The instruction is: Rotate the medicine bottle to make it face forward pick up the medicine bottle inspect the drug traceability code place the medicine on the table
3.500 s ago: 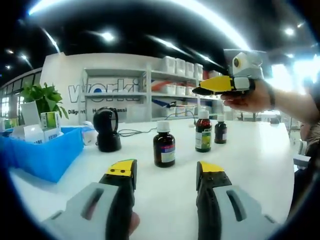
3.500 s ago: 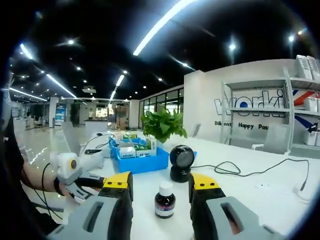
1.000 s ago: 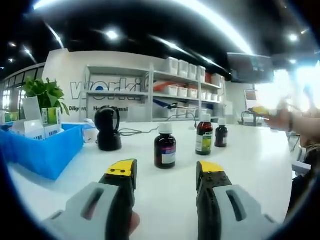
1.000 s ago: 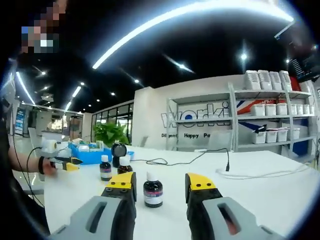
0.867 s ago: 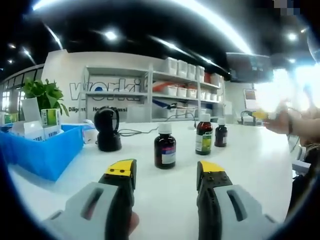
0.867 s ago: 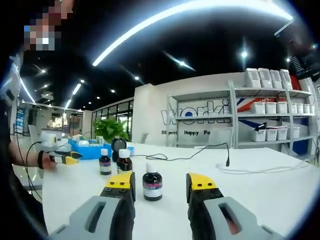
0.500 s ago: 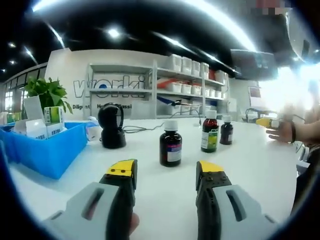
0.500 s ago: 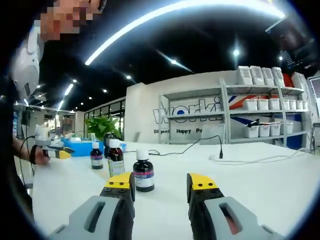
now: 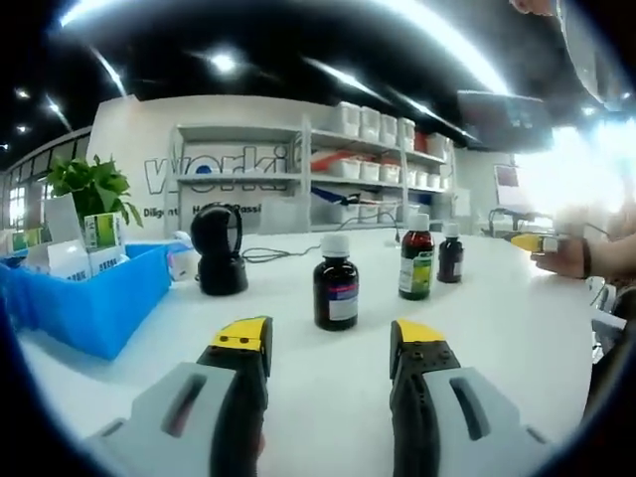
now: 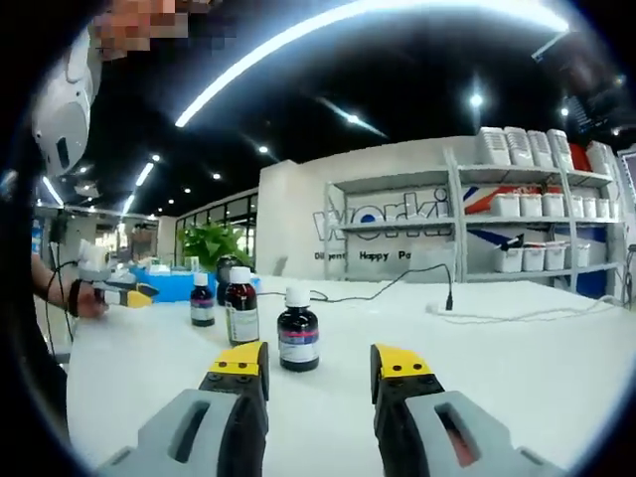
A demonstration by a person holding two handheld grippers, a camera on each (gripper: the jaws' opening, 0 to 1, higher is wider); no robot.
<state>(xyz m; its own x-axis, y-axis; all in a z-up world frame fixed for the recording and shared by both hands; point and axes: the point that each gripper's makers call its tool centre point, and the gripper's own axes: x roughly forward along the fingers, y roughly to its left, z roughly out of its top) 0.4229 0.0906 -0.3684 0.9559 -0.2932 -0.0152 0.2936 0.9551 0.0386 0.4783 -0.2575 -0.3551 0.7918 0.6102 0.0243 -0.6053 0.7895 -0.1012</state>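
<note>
Held low and level over the white table (image 9: 517, 338), the left gripper (image 9: 328, 343) and right gripper (image 10: 316, 366) both stand with jaws apart and empty, so turning the nearest medicine bottle (image 9: 336, 289) upright ahead calls for a light, centred pinch

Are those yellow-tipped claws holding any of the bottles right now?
No. The left gripper and the right gripper are both open, with all three medicine bottles standing free on the table.
</note>
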